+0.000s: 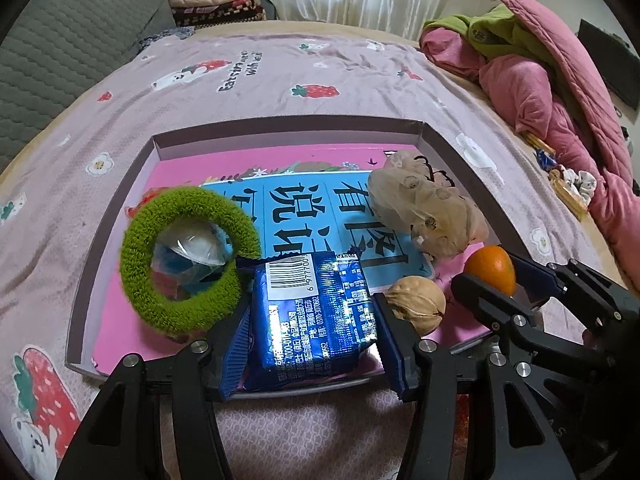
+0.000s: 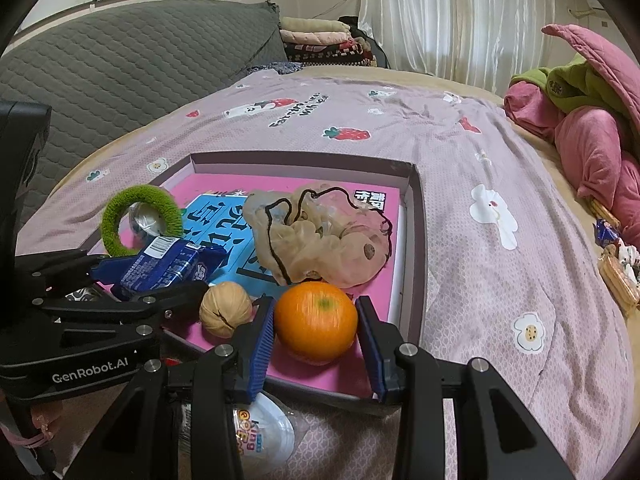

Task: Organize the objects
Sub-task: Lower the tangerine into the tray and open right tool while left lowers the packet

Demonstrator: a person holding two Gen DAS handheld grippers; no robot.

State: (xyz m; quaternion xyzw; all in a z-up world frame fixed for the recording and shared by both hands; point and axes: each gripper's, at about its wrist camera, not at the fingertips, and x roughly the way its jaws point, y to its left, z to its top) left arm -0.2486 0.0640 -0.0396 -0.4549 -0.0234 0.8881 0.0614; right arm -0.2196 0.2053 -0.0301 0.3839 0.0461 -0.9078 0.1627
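- Left gripper (image 1: 312,344): jaws closed on the blue packet (image 1: 316,312), held over the tray's (image 1: 280,128) near edge.
- Right gripper (image 2: 316,344): jaws around the orange (image 2: 316,322) (both pads seem to touch it), low over the tray's near right corner.
- Walnut (image 2: 225,308) lies between the two grippers.
- Green ring (image 1: 184,256) left of the packet; mesh bag (image 2: 316,236) beyond the orange.

I'm seeing the green ring (image 1: 188,258) covering most of a clear wrapped item (image 1: 192,256), so I can't tell what it is. The blue packet (image 1: 316,312) is hiding the tray's (image 1: 280,128) near rim in the left view. In the right view, a white lid (image 2: 262,436) is lying partly behind the right hand-held gripper (image 2: 316,338), its print only half readable.
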